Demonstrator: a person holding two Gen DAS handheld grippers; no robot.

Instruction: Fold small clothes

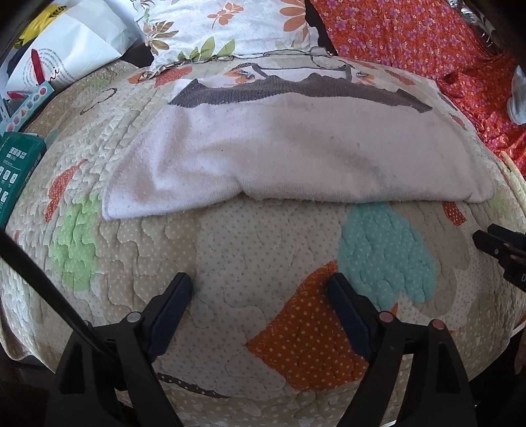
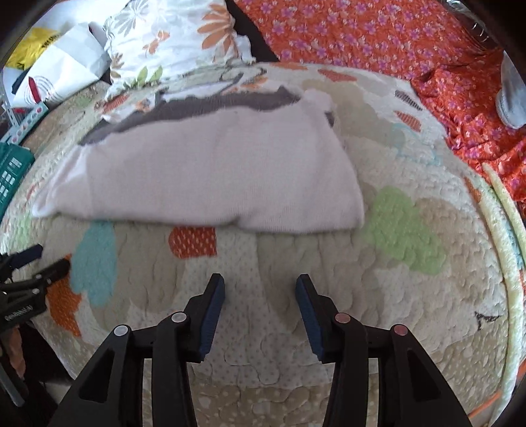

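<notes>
Shirt: a small white shirt point(image 1: 263, 147) lies flat on the quilt point(image 1: 250, 262), just past both grippers.
Where it is: in the middle of the quilt, with its grey band point(image 1: 296, 88) at the far side.
How far along: it looks folded over once, because the near edge is a thick, rounded fold. I think more folds are left, since it is wide and long.
Shirt feel: soft, a bit fuzzy, with small wrinkles near the left corner.
Left gripper point(image 1: 263, 290): its fingers are spread wide and hold nothing. They hang over the quilt, short of the shirt edge.
Right gripper point(image 2: 259, 289): its fingers are partly apart and hold nothing. Only quilt shows between them.
Quilt: puffy and stitched, tan with white dots and orange, green and blue patches.
Farther away: a flowered pillow point(image 1: 230, 26) at the back, an orange flowered cloth point(image 1: 411, 39) to the right, and a white paper bag point(image 1: 69, 56) and a green box point(image 1: 16, 170) to the left.
</notes>
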